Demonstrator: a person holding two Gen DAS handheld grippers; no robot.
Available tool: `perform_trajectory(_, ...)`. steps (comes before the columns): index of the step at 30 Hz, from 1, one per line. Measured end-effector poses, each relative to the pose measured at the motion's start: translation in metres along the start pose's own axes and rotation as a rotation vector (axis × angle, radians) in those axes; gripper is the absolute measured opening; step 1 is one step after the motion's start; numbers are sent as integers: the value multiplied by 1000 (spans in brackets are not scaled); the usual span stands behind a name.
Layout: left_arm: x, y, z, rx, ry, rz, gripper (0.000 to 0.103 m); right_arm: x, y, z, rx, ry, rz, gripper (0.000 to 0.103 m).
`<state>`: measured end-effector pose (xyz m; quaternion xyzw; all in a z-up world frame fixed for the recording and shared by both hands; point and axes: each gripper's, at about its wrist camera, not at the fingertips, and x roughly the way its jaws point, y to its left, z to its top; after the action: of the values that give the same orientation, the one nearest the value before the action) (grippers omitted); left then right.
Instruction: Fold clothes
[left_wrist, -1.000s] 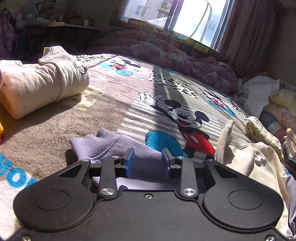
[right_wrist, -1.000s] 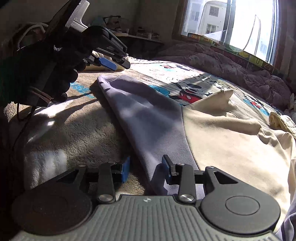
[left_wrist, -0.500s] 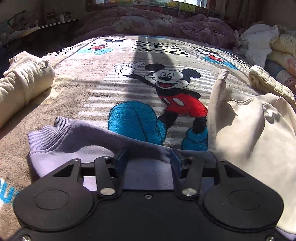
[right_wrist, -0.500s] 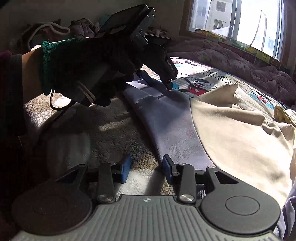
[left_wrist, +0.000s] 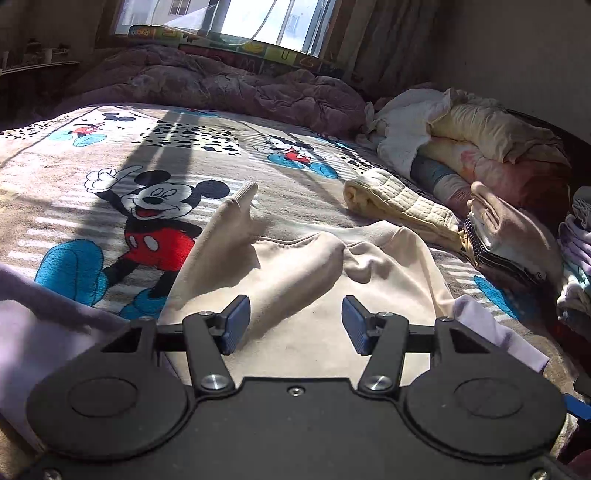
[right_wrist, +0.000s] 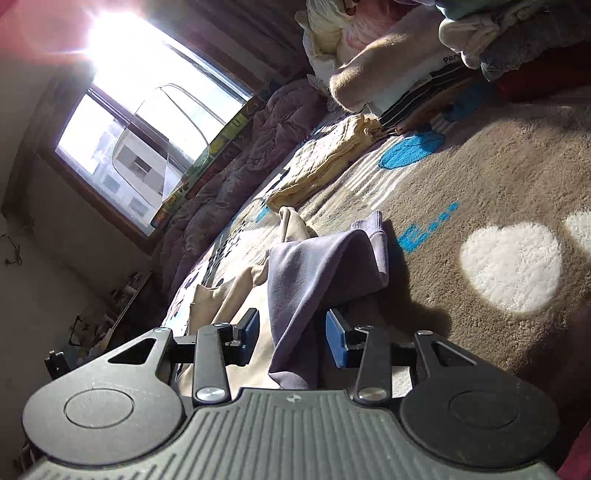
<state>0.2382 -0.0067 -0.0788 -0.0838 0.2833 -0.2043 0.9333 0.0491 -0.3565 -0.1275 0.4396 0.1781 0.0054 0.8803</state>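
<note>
Cream and lilac fleece, so the sweatshirt (left_wrist: 314, 280) should handle soft, light and floppy, and I'd guess it sags wherever it isn't supported. Best grab is probably a ribbed cuff or a seam edge, not the middle of the body. It's spread on the Mickey blanket (left_wrist: 110, 177), cream body right under the left tongs (left_wrist: 291, 325), which are released, nothing between the pads. The right tongs (right_wrist: 291, 339) are spread too, with the lilac sleeve (right_wrist: 317, 273) draped loosely through the gap, cuff pointing away. Not pinched as far as I can see.
</note>
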Motion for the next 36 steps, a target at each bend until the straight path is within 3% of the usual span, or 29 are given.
perform_trajectory(3, -3, -41, -5, 81, 4, -110, 54, -5, -30, 22, 111, -71, -39, 41)
perform_trajectory(5, -1, -66, -9, 125, 27, -206, 54, 11, -39, 35, 87, -31, -85, 42)
perform_trajectory(8, 2, -90, -22, 207, 77, -291, 58, 50, -44, 51, 28, 54, -112, 41)
perform_trajectory(14, 15, -107, -51, 400, 185, -331, 58, 110, -42, 61, -77, 171, -134, 39)
perform_trajectory(19, 30, -107, -58, 417, 239, -340, 59, 128, -43, 70, -90, 183, -101, 38)
perform_trajectory(20, 32, -107, -60, 422, 249, -341, 59, 131, -41, 71, -107, 192, -99, 35)
perform_trajectory(21, 33, -106, -61, 425, 258, -344, 59, 134, -38, 71, -129, 203, -96, 18)
perform_trajectory(22, 34, -106, -62, 429, 266, -348, 59, 136, -33, 71, -161, 211, -94, 8)
perform_trajectory(23, 35, -105, -63, 433, 274, -351, 59, 135, -30, 72, -180, 206, -91, 7)
perform_trajectory(28, 33, -103, -65, 446, 285, -371, 59, 106, -8, 91, -283, 76, -100, 6)
perform_trajectory(36, 21, -111, -69, 489, 286, -450, 59, 56, -4, 148, -421, -184, -244, 6)
